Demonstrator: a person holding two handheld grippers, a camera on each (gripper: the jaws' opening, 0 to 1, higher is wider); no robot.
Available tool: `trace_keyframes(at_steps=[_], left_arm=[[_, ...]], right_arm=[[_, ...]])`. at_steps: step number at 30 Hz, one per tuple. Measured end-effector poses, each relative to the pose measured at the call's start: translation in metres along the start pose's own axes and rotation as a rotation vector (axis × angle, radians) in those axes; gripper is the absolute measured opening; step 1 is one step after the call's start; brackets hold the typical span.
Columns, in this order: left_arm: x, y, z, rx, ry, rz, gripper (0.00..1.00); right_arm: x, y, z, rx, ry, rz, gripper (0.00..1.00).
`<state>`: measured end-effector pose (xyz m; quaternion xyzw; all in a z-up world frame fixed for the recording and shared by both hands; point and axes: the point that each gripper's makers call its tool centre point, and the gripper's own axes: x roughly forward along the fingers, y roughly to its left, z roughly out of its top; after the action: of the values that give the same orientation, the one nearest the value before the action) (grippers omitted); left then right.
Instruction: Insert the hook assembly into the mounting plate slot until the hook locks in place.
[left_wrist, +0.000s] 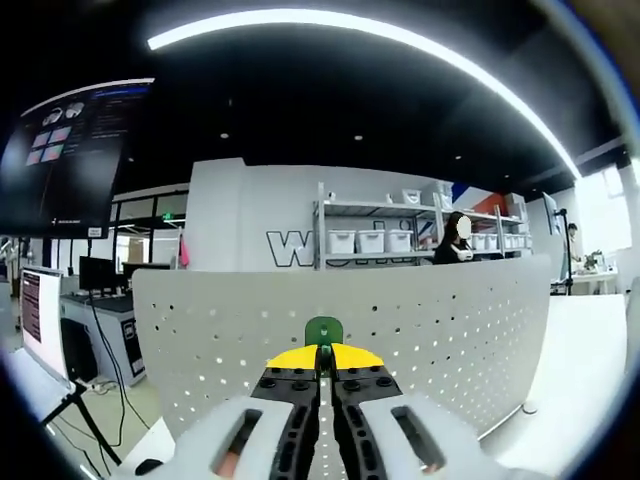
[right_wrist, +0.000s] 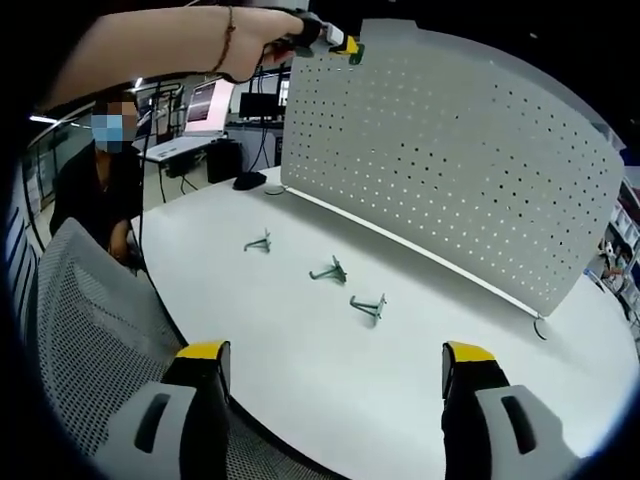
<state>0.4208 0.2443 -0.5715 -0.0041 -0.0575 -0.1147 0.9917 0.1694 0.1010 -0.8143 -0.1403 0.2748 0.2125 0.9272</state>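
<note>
My left gripper (left_wrist: 322, 362) is shut, and a small green piece (left_wrist: 323, 330) stands up between its yellow tips; I cannot tell what that piece is. It is held high in front of the white perforated mounting plate (left_wrist: 450, 330). In the right gripper view a person's arm holds the left gripper (right_wrist: 338, 42) at the top left edge of the plate (right_wrist: 450, 170). Three grey wire hooks (right_wrist: 260, 243) (right_wrist: 330, 271) (right_wrist: 369, 306) lie in a row on the white table (right_wrist: 300, 390) in front of the plate. My right gripper (right_wrist: 335, 365) hangs open above the table's near edge, nothing between its jaws.
A grey mesh chair back (right_wrist: 90, 330) stands at the table's near left, with a person (right_wrist: 90, 190) behind it. A laptop (right_wrist: 205, 110) and a dark object (right_wrist: 250, 180) lie beyond the plate's left end. A large monitor (left_wrist: 70, 150) and shelves (left_wrist: 380, 235) fill the background.
</note>
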Motion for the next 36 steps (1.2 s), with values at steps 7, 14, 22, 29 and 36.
trace_keyframes(at_steps=[7,14,22,29,36], left_arm=[[0.011,-0.001,0.004,0.003,-0.014,0.013,0.01],[0.024,0.0,0.007,0.026,-0.025,0.036,0.01],[0.029,0.001,0.007,0.015,-0.035,0.058,0.01],[0.036,0.0,0.005,0.007,-0.036,0.06,0.01],[0.039,0.002,0.006,-0.002,-0.038,0.069,0.01]], right_arm=[[0.0,0.0,0.001,-0.001,-0.005,0.002,0.84],[0.001,0.0,0.001,0.0,0.0,0.005,0.83],[0.002,0.0,0.001,0.0,0.0,0.005,0.82],[0.002,0.001,0.0,-0.006,0.003,0.007,0.82],[0.002,0.003,-0.002,0.001,0.01,0.018,0.81]])
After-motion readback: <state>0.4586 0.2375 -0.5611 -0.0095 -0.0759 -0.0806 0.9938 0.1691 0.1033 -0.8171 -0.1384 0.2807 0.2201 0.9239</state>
